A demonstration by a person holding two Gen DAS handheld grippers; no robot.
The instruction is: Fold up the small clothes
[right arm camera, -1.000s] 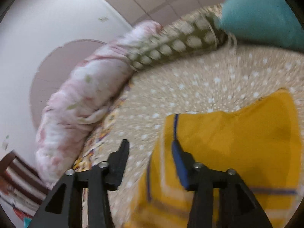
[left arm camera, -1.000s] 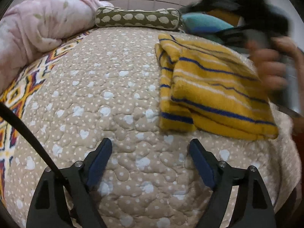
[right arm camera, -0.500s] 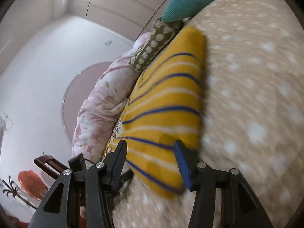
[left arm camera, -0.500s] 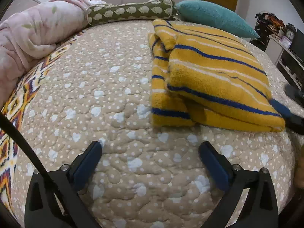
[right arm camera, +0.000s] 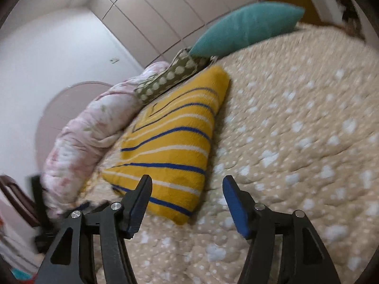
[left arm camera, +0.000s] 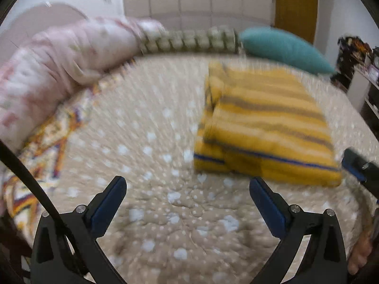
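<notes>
Comparing with half a second back: the right tool (right arm camera: pixel 187 198) has drawn off the yellow striped garment (right arm camera: pixel 170 146); its jaws, then astride the garment's near edge, now stand wide apart and hold nothing, the left finger just in front of the near corner. The left tool (left arm camera: pixel 187 203) is likewise spread wide and empty above the bedspread (left arm camera: pixel 146 213), short of the garment (left arm camera: pixel 265 130); its view has gone blurred and sits slightly higher. The garment lies folded flat on the bed's right half, unmoved. In the left view the right tool's blue-padded tip (left arm camera: pixel 355 165) shows just beside the garment's right corner. Beyond the garment: a spotted bolster (right arm camera: pixel 165 80), a teal pillow (right arm camera: pixel 244 28), a pink quilt (right arm camera: pixel 94 123) at the left. Nothing lies between either tool and the garment.
</notes>
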